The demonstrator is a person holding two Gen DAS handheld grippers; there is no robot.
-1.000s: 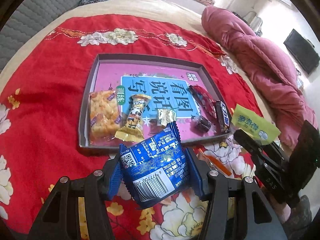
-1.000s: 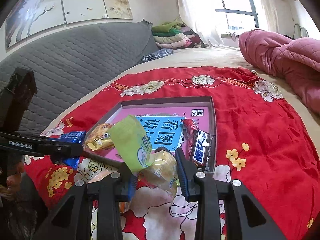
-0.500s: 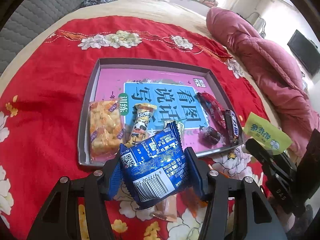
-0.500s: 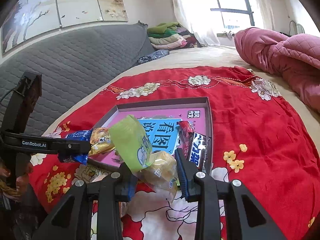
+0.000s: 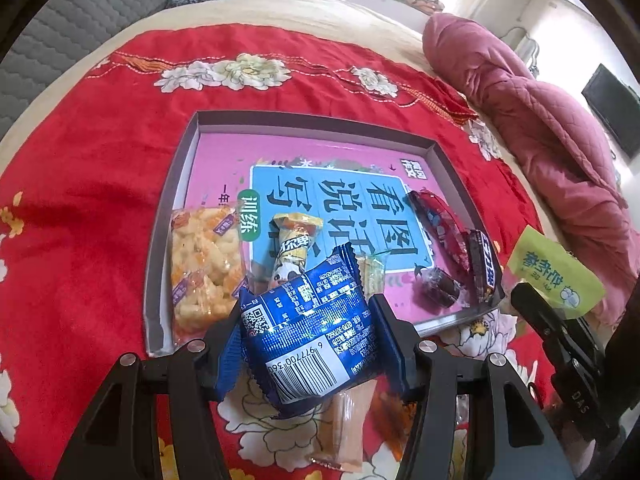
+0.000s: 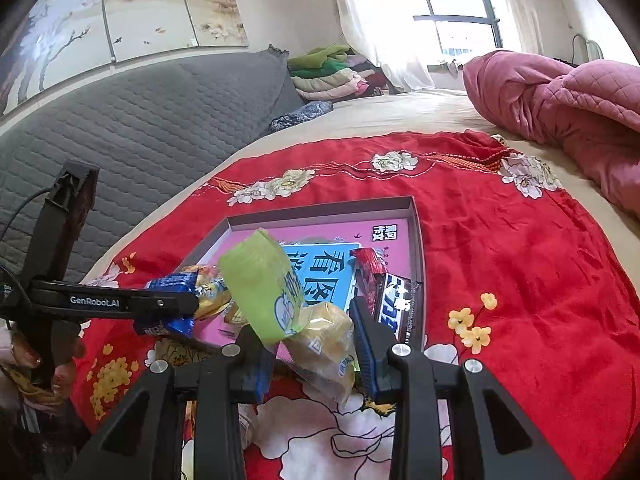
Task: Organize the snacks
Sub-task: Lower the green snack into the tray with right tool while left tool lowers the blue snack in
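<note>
My left gripper (image 5: 310, 332) is shut on a blue snack packet (image 5: 312, 332) and holds it over the near edge of the grey tray (image 5: 182, 184). The tray holds an orange puffed-snack bag (image 5: 204, 268), a yellow wrapped bar (image 5: 294, 244), a small yellow candy (image 5: 372, 276), a red bar (image 5: 438, 222), a dark candy (image 5: 438, 286) and a black bar (image 5: 486, 266). My right gripper (image 6: 312, 344) is shut on a green-and-yellow snack packet (image 6: 280, 300) just before the tray's near right corner (image 6: 418, 272). The green packet also shows in the left wrist view (image 5: 556, 268).
The tray lies on a red flowered cloth (image 5: 80, 200) on a bed. An orange wrapped snack (image 5: 348, 420) lies on the cloth under my left gripper. A pink quilt (image 6: 560, 96) is heaped at the right, a grey headboard (image 6: 140, 112) at the left.
My left gripper has moved forward with the blue packet, from short of the tray to over its near edge. My right gripper has come slightly closer to the tray with its packet.
</note>
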